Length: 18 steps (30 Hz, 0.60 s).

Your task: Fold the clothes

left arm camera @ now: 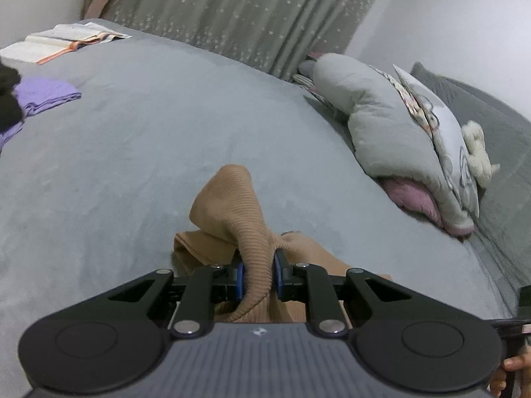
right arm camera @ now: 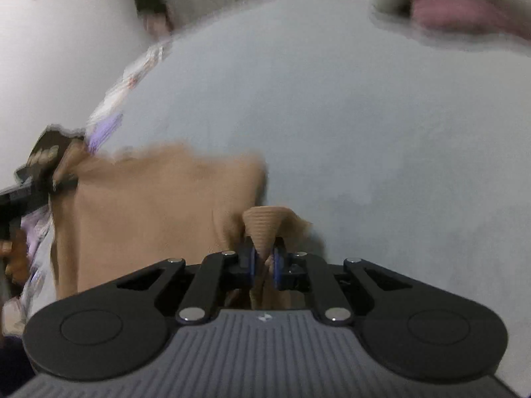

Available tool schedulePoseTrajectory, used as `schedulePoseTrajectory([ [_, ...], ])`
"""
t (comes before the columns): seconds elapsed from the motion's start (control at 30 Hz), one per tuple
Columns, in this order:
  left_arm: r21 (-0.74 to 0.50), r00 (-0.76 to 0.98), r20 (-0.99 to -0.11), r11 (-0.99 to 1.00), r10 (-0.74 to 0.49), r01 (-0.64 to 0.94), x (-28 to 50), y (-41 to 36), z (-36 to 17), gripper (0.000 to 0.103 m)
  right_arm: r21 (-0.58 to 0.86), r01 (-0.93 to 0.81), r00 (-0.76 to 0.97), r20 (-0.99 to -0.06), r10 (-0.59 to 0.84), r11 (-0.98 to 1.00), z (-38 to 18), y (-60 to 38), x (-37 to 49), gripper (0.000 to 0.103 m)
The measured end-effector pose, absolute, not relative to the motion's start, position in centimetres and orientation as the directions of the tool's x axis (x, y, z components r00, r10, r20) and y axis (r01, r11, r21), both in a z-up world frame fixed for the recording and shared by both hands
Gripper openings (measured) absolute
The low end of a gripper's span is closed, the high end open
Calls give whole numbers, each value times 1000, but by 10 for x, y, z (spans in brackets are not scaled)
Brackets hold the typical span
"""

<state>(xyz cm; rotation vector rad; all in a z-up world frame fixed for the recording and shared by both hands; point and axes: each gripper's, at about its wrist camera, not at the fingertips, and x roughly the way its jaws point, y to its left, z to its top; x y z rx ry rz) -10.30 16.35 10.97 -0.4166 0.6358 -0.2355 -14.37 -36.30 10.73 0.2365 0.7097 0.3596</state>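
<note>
Nearest the left wrist camera, the left gripper (left arm camera: 258,277) is pinched tight on a bunched fold of the tan ribbed knit garment (left arm camera: 232,205), which rises ahead of its fingers. The right gripper (right arm camera: 264,265) likewise clamps a ribbed corner, with the garment's body stretching away to its left toward the other tool. The cloth probably spans crosswise between both hands, though that view is blurred. Beyond lies the grey bedspread (left arm camera: 132,126).

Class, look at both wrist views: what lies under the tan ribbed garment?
Under the tan ribbed garment only the grey bedspread shows around it. Whatever lies beneath the bunched cloth itself is covered.
</note>
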Motion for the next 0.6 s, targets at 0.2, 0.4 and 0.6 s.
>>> schedulePoseTrajectory([
  [0.2,-496,936,-163,846,-313,197,-140,193,173,13,-69,-85,972,-226,68,994,198,-377,-208,11],
  [0.4,-466,895,-241,854,-376,234,-135,191,176,19,-89,100,983,-144,-112,991,205,-427,-226,11],
  [0.6,-317,709,-660,948,-249,38,-76,165,88,20,-96,272,936,-204,-286,958,184,-456,-205,12],
])
